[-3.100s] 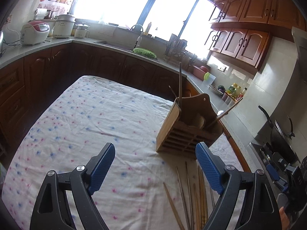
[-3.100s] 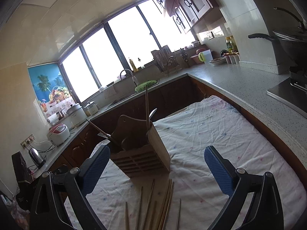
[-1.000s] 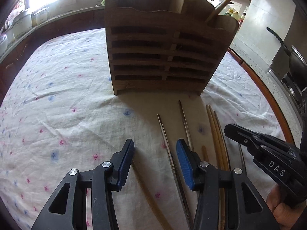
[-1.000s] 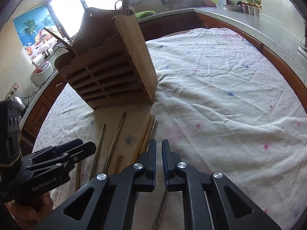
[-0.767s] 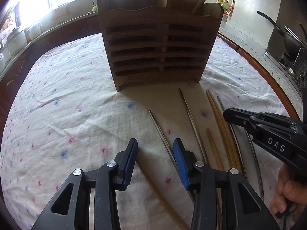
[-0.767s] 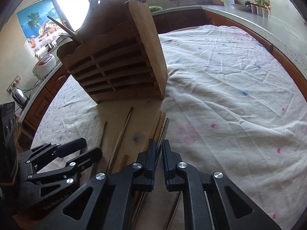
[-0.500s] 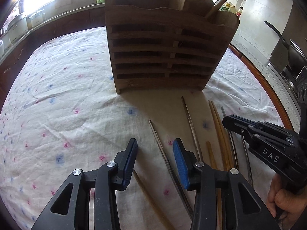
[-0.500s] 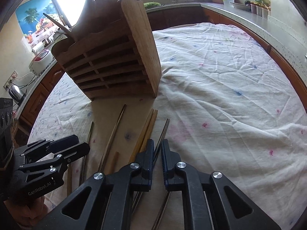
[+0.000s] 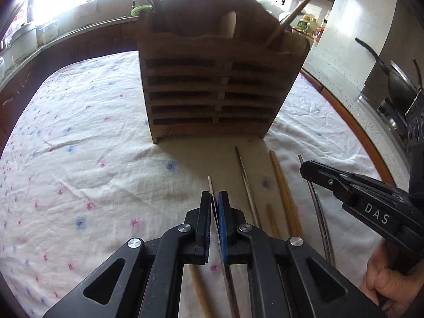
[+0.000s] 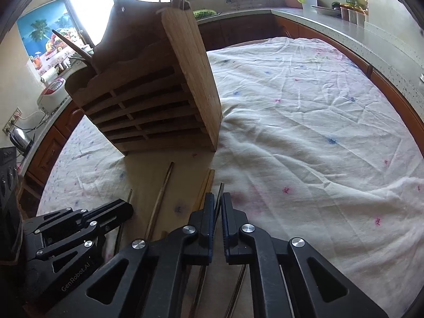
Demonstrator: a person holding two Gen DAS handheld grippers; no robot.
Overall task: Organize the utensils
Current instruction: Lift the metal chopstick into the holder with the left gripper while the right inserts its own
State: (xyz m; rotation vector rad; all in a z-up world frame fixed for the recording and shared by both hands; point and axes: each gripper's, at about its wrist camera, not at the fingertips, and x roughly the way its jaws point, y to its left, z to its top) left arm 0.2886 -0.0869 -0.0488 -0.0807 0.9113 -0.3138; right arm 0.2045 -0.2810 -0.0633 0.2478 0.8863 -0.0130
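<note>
My left tool (image 9: 214, 198) pinches one metal chopstick (image 9: 210, 182) | right tool (image 10: 217, 201) clamps another chopstick (image 10: 220, 189) | both low over tabletop (image 9: 79, 159), bound for wooden holder (image 9: 212, 92).

right gripper (image 10: 217, 202) clamping metal chopstick (image 10: 219, 193), wooden holder (image 10: 159, 100)

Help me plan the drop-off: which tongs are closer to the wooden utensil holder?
Neither clearly. The left tongs, shut on a metal chopstick, face the wooden utensil holder front. The right tongs, gripping another chopstick, sit similarly near its corner.
</note>
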